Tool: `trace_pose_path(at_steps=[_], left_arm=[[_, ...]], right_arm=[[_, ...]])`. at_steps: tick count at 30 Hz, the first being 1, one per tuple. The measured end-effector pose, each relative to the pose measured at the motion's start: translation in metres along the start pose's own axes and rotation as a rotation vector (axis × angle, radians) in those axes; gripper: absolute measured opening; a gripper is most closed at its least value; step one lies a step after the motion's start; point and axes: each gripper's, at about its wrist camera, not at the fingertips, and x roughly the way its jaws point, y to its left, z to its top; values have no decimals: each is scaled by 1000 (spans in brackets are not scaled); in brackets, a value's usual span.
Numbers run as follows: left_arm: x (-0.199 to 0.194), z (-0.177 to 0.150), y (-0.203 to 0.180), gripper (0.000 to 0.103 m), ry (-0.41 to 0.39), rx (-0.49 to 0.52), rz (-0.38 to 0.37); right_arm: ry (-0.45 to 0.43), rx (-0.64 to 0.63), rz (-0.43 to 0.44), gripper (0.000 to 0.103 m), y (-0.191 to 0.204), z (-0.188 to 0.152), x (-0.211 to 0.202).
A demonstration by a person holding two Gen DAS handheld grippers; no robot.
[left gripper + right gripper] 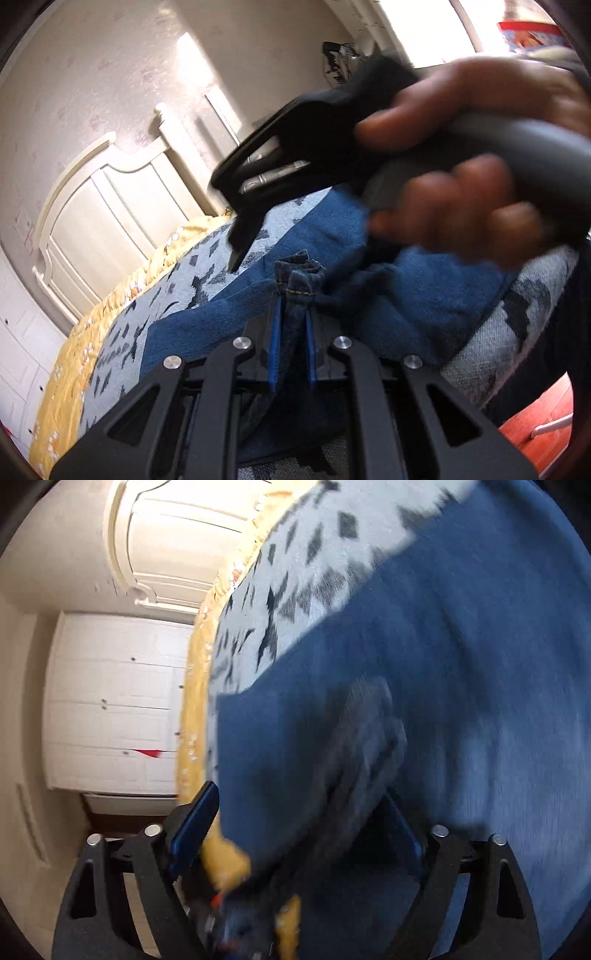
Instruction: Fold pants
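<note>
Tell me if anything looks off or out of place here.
Nothing is damaged or spilled. The jeans lie rumpled rather than flat on the patterned blanket, their hem bunched in the left gripper. The right gripper view is blurred.

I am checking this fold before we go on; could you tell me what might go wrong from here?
1. The left gripper pinches only a bunched hem of the jeans; that small bite could slip when the leg is pulled over.
2. The right gripper looks open and blurred, so it may close on the yellow sheet as well as denim.
3. The jeans lie close to the edge of the patterned blanket and could slide towards the floor.
</note>
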Motion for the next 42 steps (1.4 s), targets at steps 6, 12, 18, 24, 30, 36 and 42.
trace_pose_path(at_steps=[6, 12, 18, 24, 30, 36, 42], left_arm=[[5, -5, -37, 11, -7, 174, 56], [16, 9, -82, 11, -26, 228, -51], [23, 6, -98, 10, -3, 263, -92], [24, 4, -101, 10, 3, 284, -88], [15, -1, -113, 9, 0, 304, -78], [-14, 4, -97, 16, 12, 139, -223], [-65, -34, 9, 38, 32, -299, -174]], right_arm=[[-107, -134, -110, 11, 14, 13, 5], [-204, -191, -198, 11, -16, 13, -41], [-146, -153, -221, 13, -55, 12, -40], [-118, -132, -211, 17, -55, 20, -35], [-148, -137, -194, 17, -58, 19, -48], [-238, -104, -267, 31, -62, 19, -69], [-429, -153, -466, 37, -40, -13, -118]])
